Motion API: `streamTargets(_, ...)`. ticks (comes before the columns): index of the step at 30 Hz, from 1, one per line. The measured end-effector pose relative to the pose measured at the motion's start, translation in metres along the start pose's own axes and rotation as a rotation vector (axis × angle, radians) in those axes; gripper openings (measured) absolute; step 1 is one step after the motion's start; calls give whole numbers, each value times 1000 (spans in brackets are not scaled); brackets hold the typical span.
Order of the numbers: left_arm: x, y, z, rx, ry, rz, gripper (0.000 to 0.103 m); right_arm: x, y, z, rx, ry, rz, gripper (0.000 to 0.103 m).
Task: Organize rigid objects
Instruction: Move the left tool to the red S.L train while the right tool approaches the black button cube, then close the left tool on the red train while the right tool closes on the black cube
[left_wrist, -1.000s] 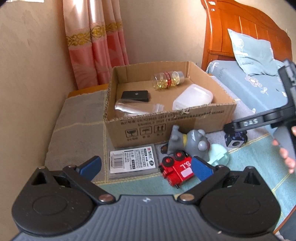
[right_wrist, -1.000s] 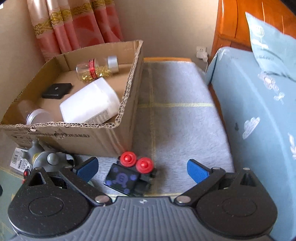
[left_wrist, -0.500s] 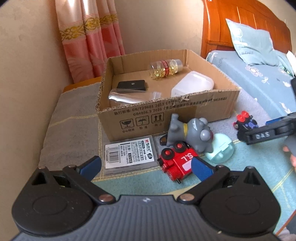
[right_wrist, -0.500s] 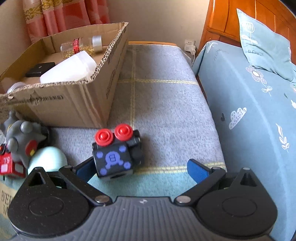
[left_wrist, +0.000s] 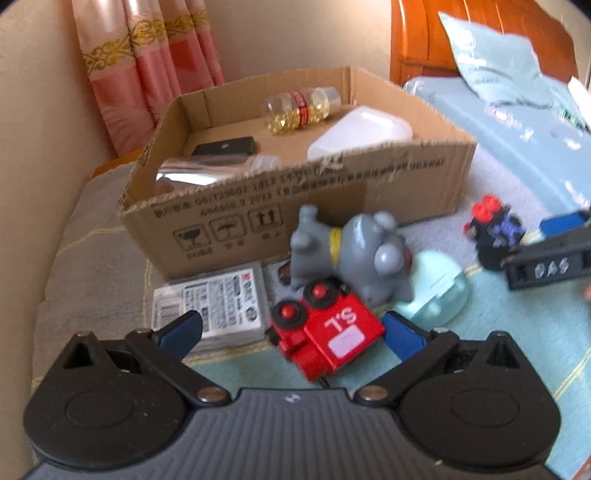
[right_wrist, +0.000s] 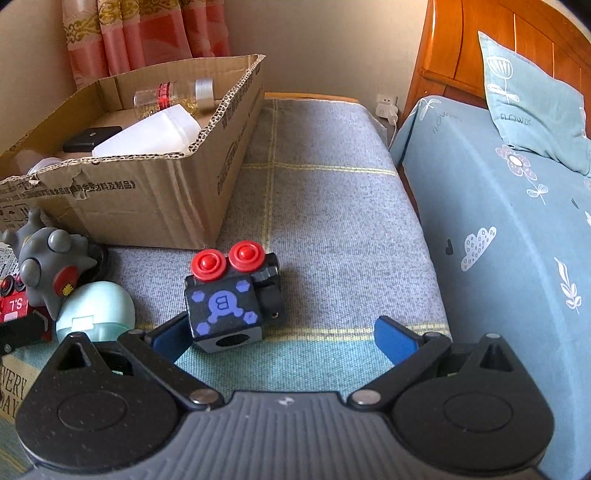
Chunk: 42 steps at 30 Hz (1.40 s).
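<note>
A cardboard box (left_wrist: 417, 177) stands on the mat and holds a pill bottle (left_wrist: 301, 107), a white container (left_wrist: 360, 131), a black case (left_wrist: 225, 147) and a silvery packet (left_wrist: 195, 173). In front lie a red toy train (left_wrist: 327, 334), a grey toy figure (left_wrist: 354, 253), a pale green case (left_wrist: 437, 291) and a labelled flat pack (left_wrist: 218, 308). My left gripper (left_wrist: 291, 332) is open, its jaws either side of the red train. My right gripper (right_wrist: 282, 334) is open; a black toy block with red wheels (right_wrist: 232, 295) sits by its left fingertip (right_wrist: 171, 336). The block also shows in the left view (left_wrist: 495, 234).
The box also shows in the right wrist view (right_wrist: 155, 199), with the grey figure (right_wrist: 48, 266) and green case (right_wrist: 98, 306) at its left. A bed with blue sheet (right_wrist: 498, 221) and pillow (right_wrist: 532, 99) lies right. A pink curtain (left_wrist: 147, 66) hangs behind the box.
My left gripper has moved closer to the red train, now between its jaws. My right gripper has pulled back and shifted, and the black block now sits nearer its left fingertip.
</note>
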<state>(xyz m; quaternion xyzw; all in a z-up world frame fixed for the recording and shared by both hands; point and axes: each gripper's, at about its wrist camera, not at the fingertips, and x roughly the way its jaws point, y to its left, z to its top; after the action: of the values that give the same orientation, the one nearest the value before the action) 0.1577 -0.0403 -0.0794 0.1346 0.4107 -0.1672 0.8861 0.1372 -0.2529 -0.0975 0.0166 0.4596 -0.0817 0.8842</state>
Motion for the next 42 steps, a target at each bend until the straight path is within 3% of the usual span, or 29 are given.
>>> streamTargets(7, -4, 18, -23, -24, 29, 18, 102, -4, -2, -6, -40, -20, 28, 103)
streamTargets(12, -4, 14, -25, 11, -5, 12, 101, -6, -5, -9, -120, -36, 83, 103)
streamTargets(17, -5, 5, -21, 29, -27, -25, 85, -1, 4, 0, -200, -41, 146, 103)
streamTargets(25, -6, 1, -19, 18, -36, -53, 73, -8, 11, 3, -254, -68, 193, 72)
streamTargets(29, -8, 3, -18, -17, -22, -85, 54, -16, 12, -1, -256, -81, 178, 54)
streamTargets(31, -9, 4, -19, -20, -25, -82, 50, -18, 14, -3, -259, -85, 168, 53)
streamTargets(42, -30, 8, -42, 1, 12, -92, 50, -39, 11, -27, -265, -45, 210, 53)
